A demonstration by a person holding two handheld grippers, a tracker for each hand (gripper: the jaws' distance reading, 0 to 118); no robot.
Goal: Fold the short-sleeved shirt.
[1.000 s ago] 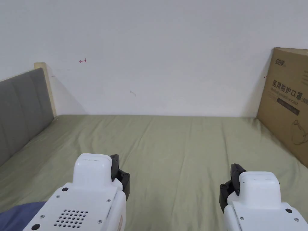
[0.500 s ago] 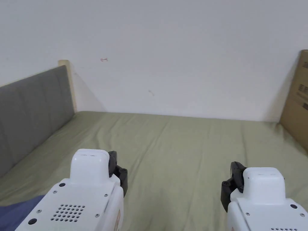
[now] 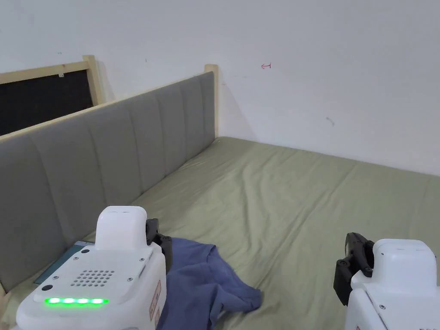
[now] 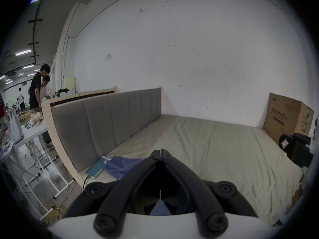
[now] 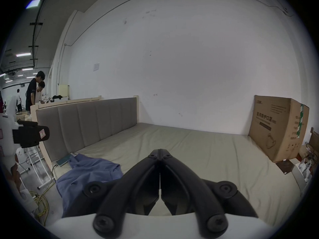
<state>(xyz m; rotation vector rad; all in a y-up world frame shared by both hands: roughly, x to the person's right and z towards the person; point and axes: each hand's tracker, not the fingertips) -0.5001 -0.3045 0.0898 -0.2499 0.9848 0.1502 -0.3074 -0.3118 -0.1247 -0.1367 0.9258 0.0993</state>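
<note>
The blue shirt [image 3: 202, 279] lies crumpled on the bed [image 3: 300, 202], at the near left corner, close to the grey headboard [image 3: 107, 159] and touching a teal flat device [image 5: 63, 160] by the bed's edge. The left claw [image 4: 160, 154] hangs just above and beside it, jaws closed w/ nothing between them. The right claw [image 5: 160, 154] is also closed and empty, well apart to the right over bare sheet.

So the shirt is below-left of both claws, and the left one is clearly nearer. Its long axis I cannot tell, it is too bunched.

Judgement: folding is not begun; first the shirt must be pulled toward the middle & spread. Open room is to the right and far side, up to the cardboard box [image 5: 279, 127]. On the left, the headboard and bed edge leave little space.
</note>
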